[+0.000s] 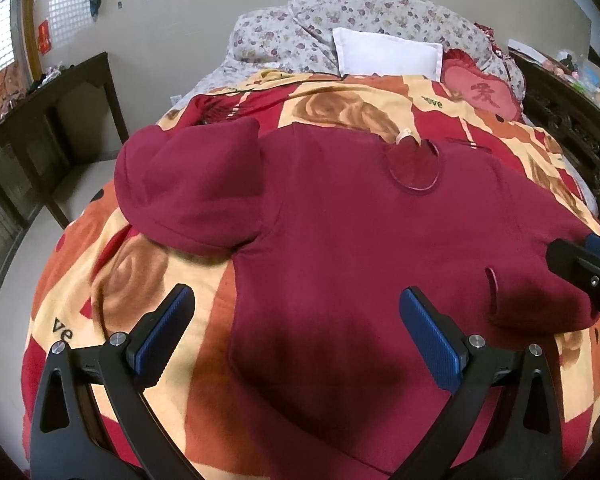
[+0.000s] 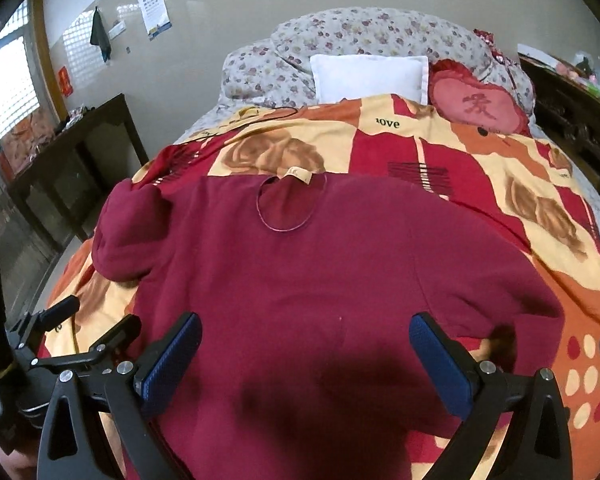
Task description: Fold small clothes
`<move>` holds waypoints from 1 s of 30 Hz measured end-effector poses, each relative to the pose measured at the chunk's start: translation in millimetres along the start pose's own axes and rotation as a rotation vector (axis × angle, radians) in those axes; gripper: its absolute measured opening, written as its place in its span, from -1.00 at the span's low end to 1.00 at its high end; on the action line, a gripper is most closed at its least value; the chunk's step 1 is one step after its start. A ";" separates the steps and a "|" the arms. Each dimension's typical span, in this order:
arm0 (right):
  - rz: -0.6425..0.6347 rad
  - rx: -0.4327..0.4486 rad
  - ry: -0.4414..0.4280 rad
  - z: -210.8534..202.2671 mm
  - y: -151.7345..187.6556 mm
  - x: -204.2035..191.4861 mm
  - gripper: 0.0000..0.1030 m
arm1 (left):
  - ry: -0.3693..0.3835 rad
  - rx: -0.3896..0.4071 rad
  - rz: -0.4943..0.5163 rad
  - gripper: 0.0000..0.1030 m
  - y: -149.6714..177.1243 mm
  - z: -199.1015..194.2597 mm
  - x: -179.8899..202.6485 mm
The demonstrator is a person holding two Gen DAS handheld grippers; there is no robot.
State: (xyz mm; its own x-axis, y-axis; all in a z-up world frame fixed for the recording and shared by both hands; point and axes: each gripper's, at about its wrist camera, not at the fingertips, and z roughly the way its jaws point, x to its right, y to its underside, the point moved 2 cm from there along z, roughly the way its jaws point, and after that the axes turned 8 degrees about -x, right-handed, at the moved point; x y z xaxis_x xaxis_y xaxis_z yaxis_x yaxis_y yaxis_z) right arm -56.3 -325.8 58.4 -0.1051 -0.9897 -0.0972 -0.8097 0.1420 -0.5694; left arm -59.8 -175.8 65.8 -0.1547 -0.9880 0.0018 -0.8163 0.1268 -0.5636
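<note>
Sweater (image 1: 340, 216) lies flat on the bed (image 1: 112, 280), neckline pointing away, its hem edge directly beneath both tools. Left tool (image 1: 296, 320) and right tool (image 2: 306, 346) hover spread, holding nothing; left sits nearer the bunched sleeve (image 1: 188, 184).

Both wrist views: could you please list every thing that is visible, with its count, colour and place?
sweatshirt: one, dark red, spread flat on the blanket, one sleeve bunched at the left.
blanket: one, red, orange and cream with roses, covering the bed.
white pillow: one, at the head of the bed.
heart cushion: one, pink and red, right of the white pillow.
floral quilt: one, grey with purple flowers, piled behind the pillow.
wooden table: one, dark, left of the bed.
eye chart: one, white, on the wall.
left gripper: open, above the sweatshirt's near left edge.
right gripper: open, above its near hem.
</note>
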 end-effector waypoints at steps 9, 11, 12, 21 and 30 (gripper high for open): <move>0.025 -0.031 -0.010 21.0 -2.1 6.0 1.00 | -0.006 -0.021 -0.009 0.99 -4.6 12.8 -1.0; 0.024 -0.036 -0.005 25.0 -1.2 7.3 1.00 | -0.006 -0.022 -0.009 0.99 -5.7 14.1 -0.9; 0.025 -0.041 -0.008 26.5 -1.1 8.0 1.00 | -0.004 -0.023 -0.010 0.99 -5.7 14.1 -0.8; 0.040 -0.064 -0.012 35.9 0.4 10.6 1.00 | 0.007 -0.026 -0.014 0.99 -8.2 18.2 -0.8; 0.051 -0.081 -0.022 44.5 0.4 12.3 1.00 | 0.004 -0.033 -0.018 0.99 -12.5 23.1 -3.2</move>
State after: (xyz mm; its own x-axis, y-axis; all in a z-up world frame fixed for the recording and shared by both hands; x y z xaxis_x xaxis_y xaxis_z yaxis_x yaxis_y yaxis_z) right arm -32.2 -337.1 20.6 -0.1359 -0.9804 -0.1429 -0.8477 0.1897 -0.4953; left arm -36.2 -176.2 53.7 -0.1422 -0.9897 0.0153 -0.8367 0.1120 -0.5360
